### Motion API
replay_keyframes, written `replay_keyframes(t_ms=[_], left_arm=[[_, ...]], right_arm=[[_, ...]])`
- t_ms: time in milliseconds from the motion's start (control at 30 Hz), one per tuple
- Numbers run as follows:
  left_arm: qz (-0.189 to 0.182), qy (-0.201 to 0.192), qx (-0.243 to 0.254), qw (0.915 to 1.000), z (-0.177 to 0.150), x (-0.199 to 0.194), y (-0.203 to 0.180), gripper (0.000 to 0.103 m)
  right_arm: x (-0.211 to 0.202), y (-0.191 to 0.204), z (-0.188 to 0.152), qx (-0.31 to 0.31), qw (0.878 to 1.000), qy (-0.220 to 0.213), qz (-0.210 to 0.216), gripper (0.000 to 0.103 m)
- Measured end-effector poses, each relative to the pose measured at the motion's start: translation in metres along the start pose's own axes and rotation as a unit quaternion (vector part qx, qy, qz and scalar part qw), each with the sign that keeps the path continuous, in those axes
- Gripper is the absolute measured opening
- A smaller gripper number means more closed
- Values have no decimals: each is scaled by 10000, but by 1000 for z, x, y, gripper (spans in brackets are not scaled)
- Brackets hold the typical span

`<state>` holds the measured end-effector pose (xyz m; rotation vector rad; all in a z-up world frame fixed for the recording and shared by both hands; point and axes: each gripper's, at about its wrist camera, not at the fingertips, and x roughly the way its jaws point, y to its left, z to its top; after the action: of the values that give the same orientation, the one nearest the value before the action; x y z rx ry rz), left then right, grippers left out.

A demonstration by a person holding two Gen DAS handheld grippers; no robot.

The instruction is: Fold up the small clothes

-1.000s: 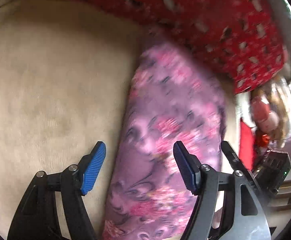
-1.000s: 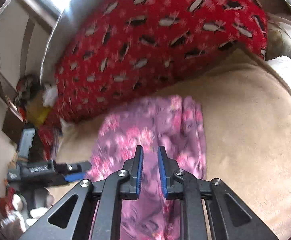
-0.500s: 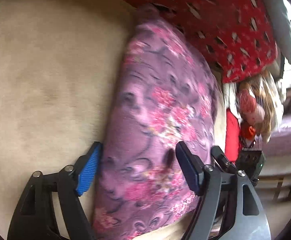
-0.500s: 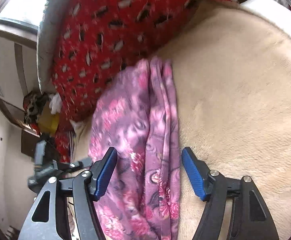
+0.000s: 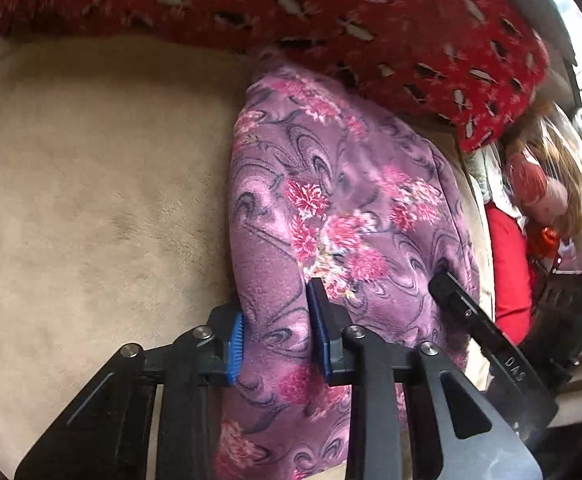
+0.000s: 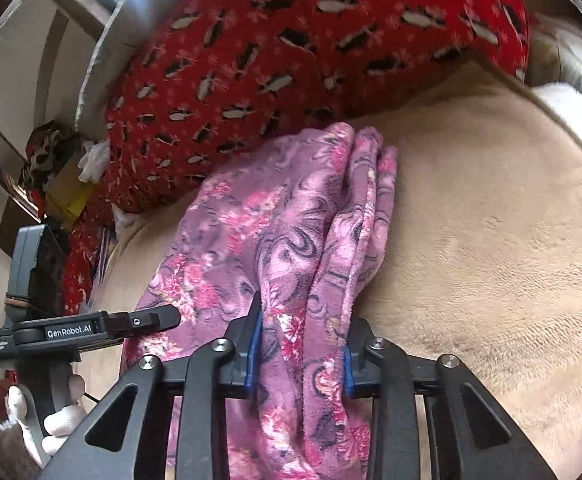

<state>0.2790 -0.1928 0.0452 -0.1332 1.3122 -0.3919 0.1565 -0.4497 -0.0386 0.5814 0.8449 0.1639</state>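
The cloth [image 5: 343,208] lay on the beige blanket [image 5: 91,200], its long axis running from my tongs at the bottom of each frame up toward the red pillow [image 6: 291,52]. My left tongs [image 5: 277,330] pinched one near-end fold and my right tongs [image 6: 301,344] bit the bunched edge beside it. It looked like plush purple fleece with pink flowers, already doubled lengthwise.

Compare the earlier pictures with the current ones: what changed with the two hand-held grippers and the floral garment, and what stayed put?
Both closed on cloth. The left hand-held gripper, open half a second ago, now pinches the purple floral garment near its edge. The right hand-held gripper, also open then, now clamps the garment's bunched folds. The garment stays on the beige blanket, against the red patterned blanket.
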Motion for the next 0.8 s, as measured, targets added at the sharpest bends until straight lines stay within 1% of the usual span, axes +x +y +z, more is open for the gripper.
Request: replay_keyframes(t_ms=[133, 233, 533, 667, 800], left_arm=[[106, -168, 32, 9998, -13, -23, 0, 25], [52, -208, -69, 9997, -24, -41, 9, 25], [167, -469, -193, 9986, -63, -98, 38, 25], [252, -476, -235, 9983, -80, -113, 53, 25], [314, -296, -360, 9984, -104, -111, 76, 26]], right_arm=[[-16, 20, -3, -104, 9999, -103, 0, 29], [-26, 35, -10, -148, 9999, -87, -4, 29], [-51, 93, -44, -278, 9995, -68, 159, 29], [-56, 117, -61, -346, 9990, -55, 282, 29], [-52, 126, -85, -215, 9988, 85, 424, 30]])
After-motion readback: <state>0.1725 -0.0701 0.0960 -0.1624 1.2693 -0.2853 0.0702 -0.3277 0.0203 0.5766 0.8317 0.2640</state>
